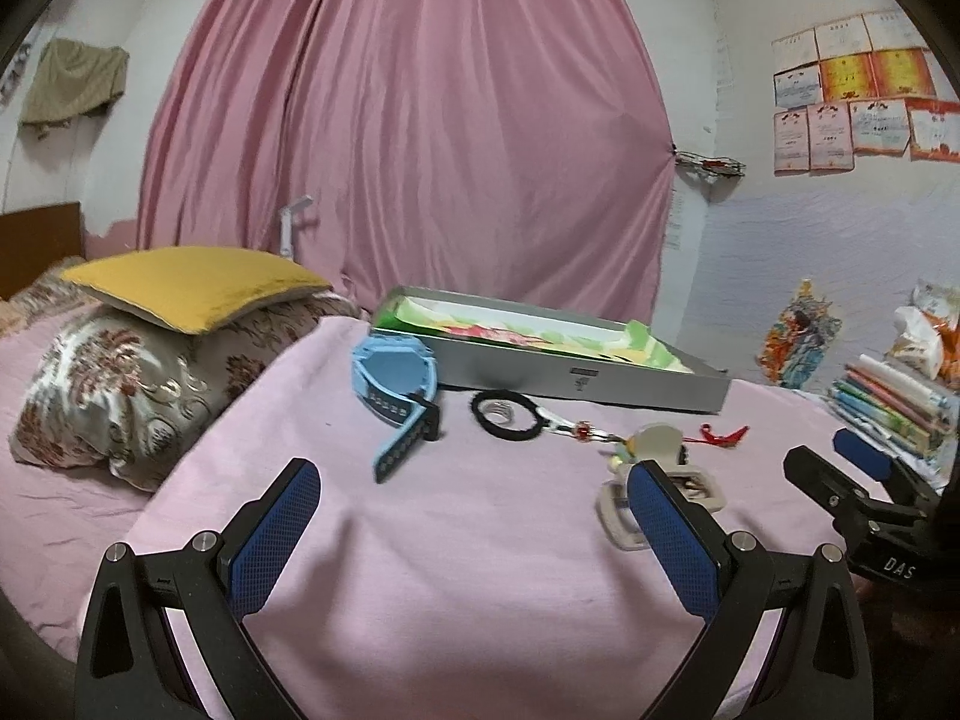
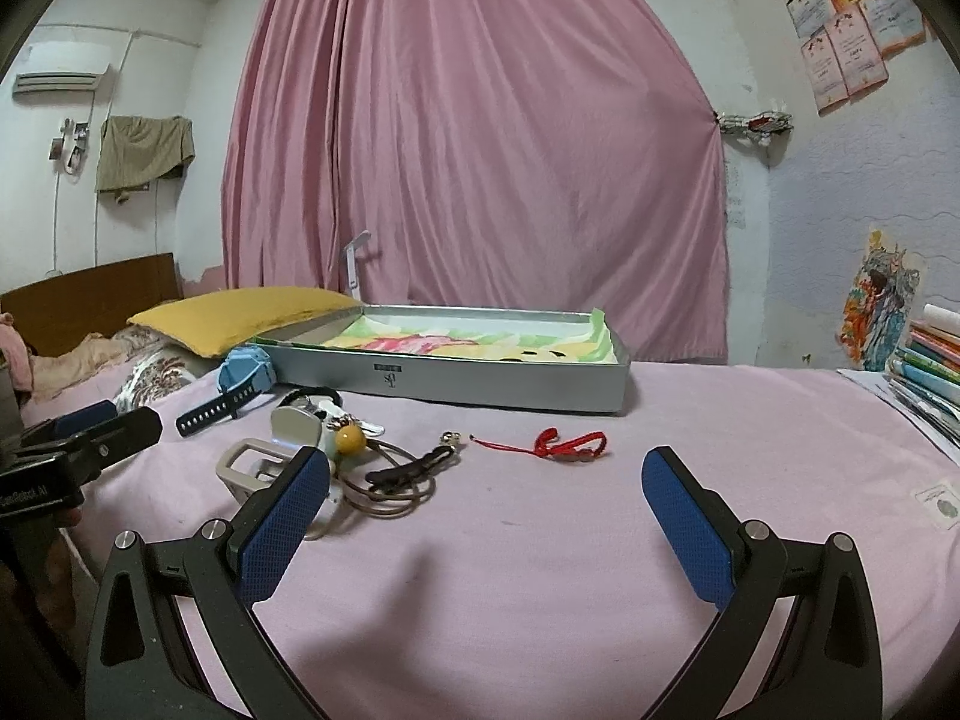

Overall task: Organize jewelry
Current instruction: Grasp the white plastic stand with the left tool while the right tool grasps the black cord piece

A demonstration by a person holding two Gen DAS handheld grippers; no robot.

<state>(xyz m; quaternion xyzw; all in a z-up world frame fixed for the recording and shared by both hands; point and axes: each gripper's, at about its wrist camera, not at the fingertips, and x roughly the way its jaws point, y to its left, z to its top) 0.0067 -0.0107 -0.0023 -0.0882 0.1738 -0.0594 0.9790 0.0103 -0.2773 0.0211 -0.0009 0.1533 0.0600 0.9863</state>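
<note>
1. Left gripper [image 1: 474,498]: fingers spread wide, nothing between them, low over the pink bedsheet [image 1: 456,570] near its front edge. Right gripper [image 2: 486,492]: fingers likewise spread and empty.
2. Jewelry lies loose on the sheet in a band in front of the silver tin tray [image 2: 480,387], which sits toward the back edge, open, with only a printed liner showing.
3. Items seen: blue watch [image 1: 393,381] touching the tray's left front corner; black hair tie [image 1: 510,414] with a ring inside it; a beaded charm strand [image 1: 591,432]; white buckle piece [image 1: 624,519] partly behind the left gripper's right finger; brown cord loop [image 2: 390,495]; red string [image 2: 558,444] lying apart to the right.
4. Judgement: no item is moved yet; the step is choosing a first piece to lift into the tray.
5. Judgement: the red string suits the right gripper, being alone with bare sheet around it. Pinch low at its bunched end; the soft sheet may fold up into the grip.
6. Judgement: the left cluster is tangled; lifting 1 piece may drag its neighbours.
7. Room: the sheet's right half is open. A book stack [image 2: 930,360] stands at the right edge, pillows [image 1: 150,354] off the left edge. The tray wall must be cleared when carrying in.
</note>
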